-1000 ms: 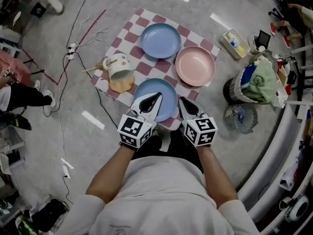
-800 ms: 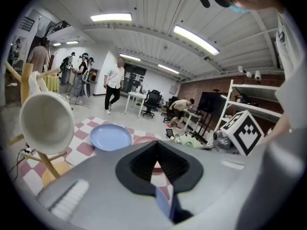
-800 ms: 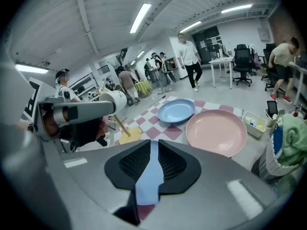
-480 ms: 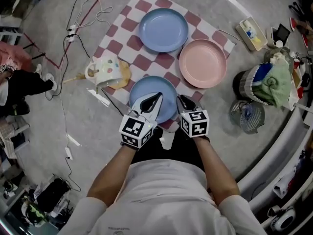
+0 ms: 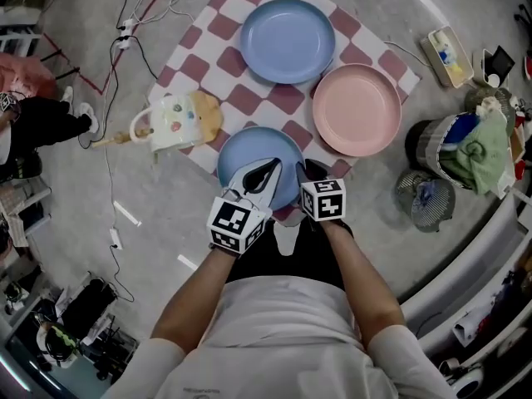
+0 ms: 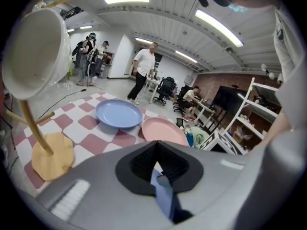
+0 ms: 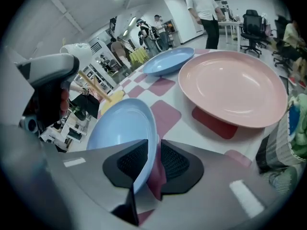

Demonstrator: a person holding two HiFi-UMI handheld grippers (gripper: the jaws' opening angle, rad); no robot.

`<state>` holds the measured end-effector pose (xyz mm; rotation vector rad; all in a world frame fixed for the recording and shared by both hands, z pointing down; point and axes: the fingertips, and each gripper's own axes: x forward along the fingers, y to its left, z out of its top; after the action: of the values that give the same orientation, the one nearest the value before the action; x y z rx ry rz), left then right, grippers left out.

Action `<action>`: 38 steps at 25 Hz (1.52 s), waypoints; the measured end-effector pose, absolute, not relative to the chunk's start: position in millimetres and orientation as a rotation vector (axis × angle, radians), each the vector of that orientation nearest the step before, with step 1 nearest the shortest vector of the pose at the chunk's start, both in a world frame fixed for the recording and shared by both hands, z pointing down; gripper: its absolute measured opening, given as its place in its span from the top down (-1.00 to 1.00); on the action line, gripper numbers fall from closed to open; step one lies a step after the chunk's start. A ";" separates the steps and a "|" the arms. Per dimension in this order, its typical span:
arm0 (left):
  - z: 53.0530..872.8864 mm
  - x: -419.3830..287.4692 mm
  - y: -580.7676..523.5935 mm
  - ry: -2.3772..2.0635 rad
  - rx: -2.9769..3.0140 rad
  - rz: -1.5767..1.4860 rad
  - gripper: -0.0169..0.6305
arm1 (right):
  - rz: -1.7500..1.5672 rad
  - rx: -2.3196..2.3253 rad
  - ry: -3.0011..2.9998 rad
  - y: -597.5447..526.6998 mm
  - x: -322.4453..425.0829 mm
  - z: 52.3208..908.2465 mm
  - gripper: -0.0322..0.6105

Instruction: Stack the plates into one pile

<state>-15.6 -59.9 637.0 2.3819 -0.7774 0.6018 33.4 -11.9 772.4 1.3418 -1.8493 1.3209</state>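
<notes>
Nothing stacked yet: left tool [image 5: 268, 169] and right tool [image 5: 307, 171] both clamped on the near rim of the near blue plate [image 5: 248, 150] at the checked cloth's [image 5: 223, 66] near edge, pink plate [image 5: 357, 109] and far blue plate [image 5: 287, 40] lying separate.

Cloth [image 5: 249, 98] spread on floor [image 5: 174, 214]. Three plates on it:
- far plate [image 5: 288, 40] at the back
- right plate [image 5: 357, 109] just beside it, nearer and to the right
- near plate [image 5: 245, 152] at the cloth's front edge

Mug [image 5: 166, 123] tipped over at the cloth's left edge, left of near plate. Left gripper [image 5: 268, 169] and right gripper [image 5: 309, 173] side by side at near plate's front rim, rim between each one's jaws. Basket [image 5: 465, 152] and fan [image 5: 426, 199] on floor, right of cloth.
</notes>
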 end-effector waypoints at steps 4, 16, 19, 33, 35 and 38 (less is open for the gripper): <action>643.6 -19.1 -59.0 -0.802 2.349 0.617 0.93 | 1.406 1.316 -1.785 -9.1 31.4 788.7 0.71; 635.7 -25.4 -72.7 -0.888 2.323 0.590 0.93 | 1.547 1.225 -1.884 -26.4 40.5 762.5 0.82; 626.7 -19.0 -80.2 -0.901 2.337 0.568 0.93 | 1.556 1.244 -1.907 -36.9 55.6 746.9 0.82; 590.4 25.5 -128.2 -0.956 2.391 0.491 0.93 | 1.676 1.457 -1.920 -120.7 140.7 700.5 0.81; 589.0 30.1 -135.9 -0.965 2.389 0.488 0.93 | 1.716 1.492 -1.899 -133.8 148.9 700.3 0.81; 591.5 33.9 -149.2 -0.985 2.380 0.489 0.93 | 1.739 1.541 -1.874 -155.4 160.2 702.7 0.81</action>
<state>33.9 -149.2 591.5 2.3801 -0.9853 0.4889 160.2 -155.4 702.7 1.5408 -1.8736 1.7385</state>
